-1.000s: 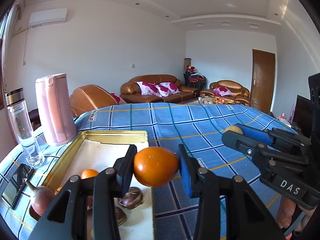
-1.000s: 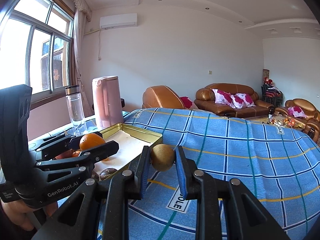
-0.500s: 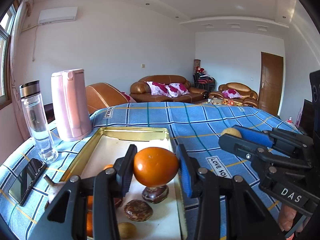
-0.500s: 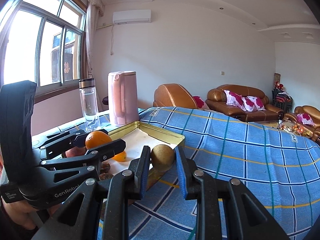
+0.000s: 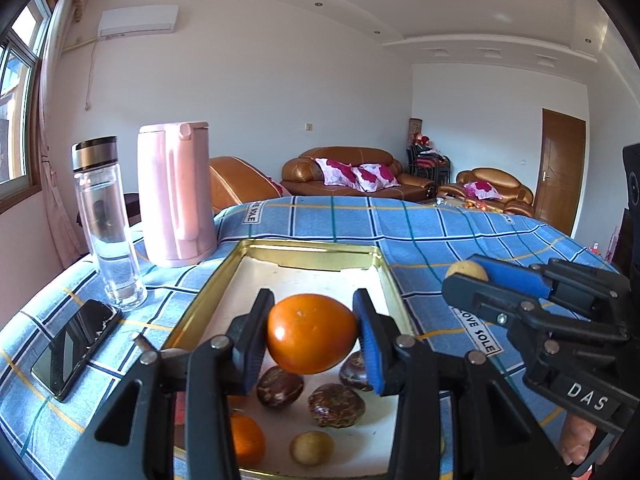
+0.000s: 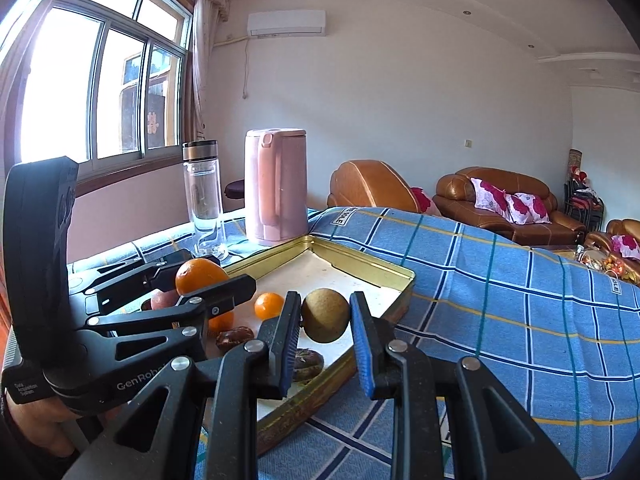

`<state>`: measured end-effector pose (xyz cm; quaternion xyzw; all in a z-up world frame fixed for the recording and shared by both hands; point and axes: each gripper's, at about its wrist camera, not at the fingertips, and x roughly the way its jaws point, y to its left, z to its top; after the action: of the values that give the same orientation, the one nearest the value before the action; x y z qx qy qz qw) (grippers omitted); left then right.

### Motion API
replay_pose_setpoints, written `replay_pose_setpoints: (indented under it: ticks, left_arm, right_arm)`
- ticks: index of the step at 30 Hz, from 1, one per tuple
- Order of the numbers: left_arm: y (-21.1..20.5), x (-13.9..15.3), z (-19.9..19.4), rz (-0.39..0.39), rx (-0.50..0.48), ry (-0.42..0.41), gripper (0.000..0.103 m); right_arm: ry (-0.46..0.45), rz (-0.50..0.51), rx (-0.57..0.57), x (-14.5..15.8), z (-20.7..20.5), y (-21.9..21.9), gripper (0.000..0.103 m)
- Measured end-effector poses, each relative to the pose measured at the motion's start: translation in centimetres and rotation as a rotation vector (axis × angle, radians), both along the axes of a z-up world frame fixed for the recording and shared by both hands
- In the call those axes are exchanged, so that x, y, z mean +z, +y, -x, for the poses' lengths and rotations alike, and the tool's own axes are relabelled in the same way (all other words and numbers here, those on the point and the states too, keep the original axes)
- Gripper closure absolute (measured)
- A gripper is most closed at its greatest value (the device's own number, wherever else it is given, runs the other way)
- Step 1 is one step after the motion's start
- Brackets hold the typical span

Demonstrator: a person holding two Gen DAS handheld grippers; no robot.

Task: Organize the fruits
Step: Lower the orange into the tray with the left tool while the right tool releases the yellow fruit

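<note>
Left gripper (image 5: 311, 334) is gripping an orange (image 5: 311, 334) between both fingers (image 5: 252, 340), holding it up over the near half of the gold tray (image 5: 308, 246). Right gripper (image 6: 325, 316) is clamping a small brown-green round fruit (image 6: 325, 315) between its blue-padded fingers (image 6: 362, 344), holding it above the tray's right rim (image 6: 402, 280), near corner side.

Tray is sitting on the tabletop, which is covered in a blue checked cloth (image 5: 420, 228). Lying in the tray's near end, seen from the left wrist: three dark wrinkled fruits (image 5: 335, 404), a small orange (image 5: 246, 438) at the near left, a small yellowish round fruit (image 5: 311, 446) at the near edge. Far half of the tray is showing bare white.

In the right wrist view another small orange (image 6: 269, 305) is lying in the tray just left of the held round fruit; a reddish fruit (image 6: 164, 300) is partly hiding behind the left gripper's body.

Left of the tray: pink kettle (image 5: 174, 192) at the far corner, a clear bottle (image 5: 108, 224) with a metal cap to its left, a phone (image 5: 76, 346) lying flat nearer in. All three are standing apart from the tray.

Both grippers are sitting side by side, the right one to the right of the tray in the left wrist view.
</note>
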<state>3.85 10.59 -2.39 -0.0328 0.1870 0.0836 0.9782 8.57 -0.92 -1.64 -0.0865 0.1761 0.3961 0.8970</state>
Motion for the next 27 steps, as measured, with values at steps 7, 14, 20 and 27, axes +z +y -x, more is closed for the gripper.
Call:
replay_pose_setpoints:
  ticks: [7,14,20,27]
  left_arm:
    - [1.2,-0.5,0.5,0.005,0.024,0.015,0.061]
    - [2.0,-1.4,0.5,0.014,0.031,0.04,0.061]
    - [2.7,-2.1,0.7,0.013,0.041,0.06,0.061]
    - [2.7,-2.8,0.6,0.003,0.033,0.083,0.061]
  right_arm:
    - [0.016,0.028,0.034,-0.9,0.2,1.8,0.076]
    - [0.046,0.06,0.057,-2.0,0.1,3.4,0.076]
    - [0.08,0.083,0.069,-3.0,-0.4,4.1,0.076]
    - [0.113,0.135,0.089,-4.1,-0.7,5.5,0.076]
